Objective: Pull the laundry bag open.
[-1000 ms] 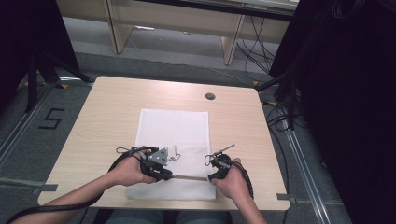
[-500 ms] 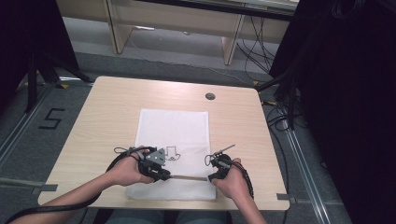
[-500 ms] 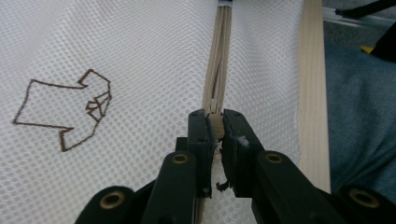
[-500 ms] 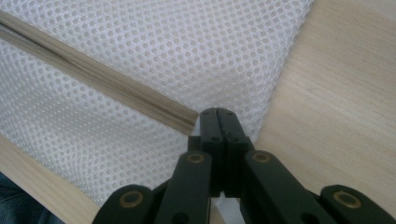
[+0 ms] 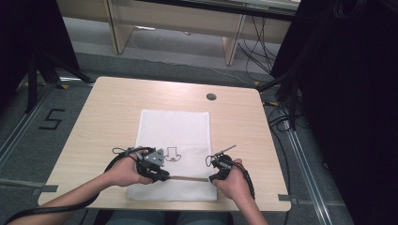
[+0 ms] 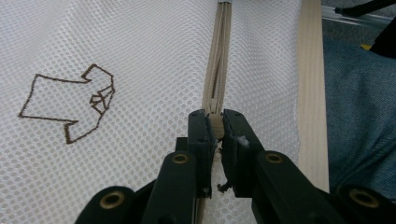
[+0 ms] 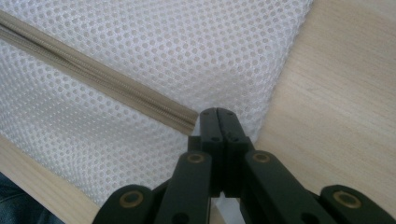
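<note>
While the left gripper [image 6: 214, 126] pinches the zipper pull [image 6: 215, 122], the right gripper [image 7: 218, 116], fingers clamped, anchors the mesh bag [image 5: 173, 136]; next, slide the pull along.

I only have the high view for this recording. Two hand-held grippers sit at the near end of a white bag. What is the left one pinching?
Observer: The left hand-held gripper is shut on the beige zipper pull.
Operator: And the right one?
Observer: The right hand-held gripper pinches the mesh bag just past the zipper end.
Operator: Is the zipper open?
Observer: Ahead of the left jaws its teeth look closed.
</note>
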The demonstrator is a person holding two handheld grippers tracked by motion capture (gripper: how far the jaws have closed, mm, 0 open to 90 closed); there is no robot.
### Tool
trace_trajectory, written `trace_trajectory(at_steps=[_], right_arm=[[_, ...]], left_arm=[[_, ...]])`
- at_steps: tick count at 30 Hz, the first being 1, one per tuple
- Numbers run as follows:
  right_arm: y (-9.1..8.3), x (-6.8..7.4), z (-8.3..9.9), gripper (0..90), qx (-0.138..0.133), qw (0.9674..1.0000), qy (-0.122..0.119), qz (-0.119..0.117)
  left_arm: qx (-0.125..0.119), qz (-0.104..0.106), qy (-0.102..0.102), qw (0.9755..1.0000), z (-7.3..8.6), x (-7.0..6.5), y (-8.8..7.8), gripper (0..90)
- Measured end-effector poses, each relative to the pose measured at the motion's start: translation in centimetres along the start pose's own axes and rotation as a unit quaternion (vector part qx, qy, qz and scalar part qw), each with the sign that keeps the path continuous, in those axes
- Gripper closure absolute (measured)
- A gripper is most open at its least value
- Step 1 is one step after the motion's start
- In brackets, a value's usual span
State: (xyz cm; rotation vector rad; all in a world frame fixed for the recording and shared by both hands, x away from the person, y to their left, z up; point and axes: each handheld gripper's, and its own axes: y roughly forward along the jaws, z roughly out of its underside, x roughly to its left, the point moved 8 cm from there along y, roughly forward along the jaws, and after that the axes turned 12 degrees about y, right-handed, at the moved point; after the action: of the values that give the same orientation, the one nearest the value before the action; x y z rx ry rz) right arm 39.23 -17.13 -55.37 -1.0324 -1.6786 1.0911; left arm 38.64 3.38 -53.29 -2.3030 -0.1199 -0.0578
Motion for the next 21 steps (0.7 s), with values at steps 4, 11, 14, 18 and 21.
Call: trace_trajectory(at_steps=[4,11,14,18,21], right_arm=[[-0.01,0.0,0.02,90.0,0.001,1.0,0.0,0.0],[-0.02,0.0,0.02,90.0,0.001,1.0,0.0,0.0],[-0.01,0.0,0.02,90.0,0.002,1.0,0.0,0.0],[0.0,0.0,0.0,90.0,0.0,1.0,0.0,0.0],[0.0,0.01,0.0,90.0,0.0,1.0,0.0,0.0]], left_arm=[[0.0,0.001,-0.007,1.0,0.0,-0.13,0.01,81.8],[0.002,0.0,-0.008,1.0,0.1,-0.19,0.01,81.8],[0.001,-0.001,0.002,1.0,0.21,-0.08,-0.18,81.8],[0.007,-0.002,0.0,1.0,0.55,-0.02,-0.47,81.8],[0.001,0.0,-0.012,0.9999,0.71,-0.05,-0.75,81.7]])
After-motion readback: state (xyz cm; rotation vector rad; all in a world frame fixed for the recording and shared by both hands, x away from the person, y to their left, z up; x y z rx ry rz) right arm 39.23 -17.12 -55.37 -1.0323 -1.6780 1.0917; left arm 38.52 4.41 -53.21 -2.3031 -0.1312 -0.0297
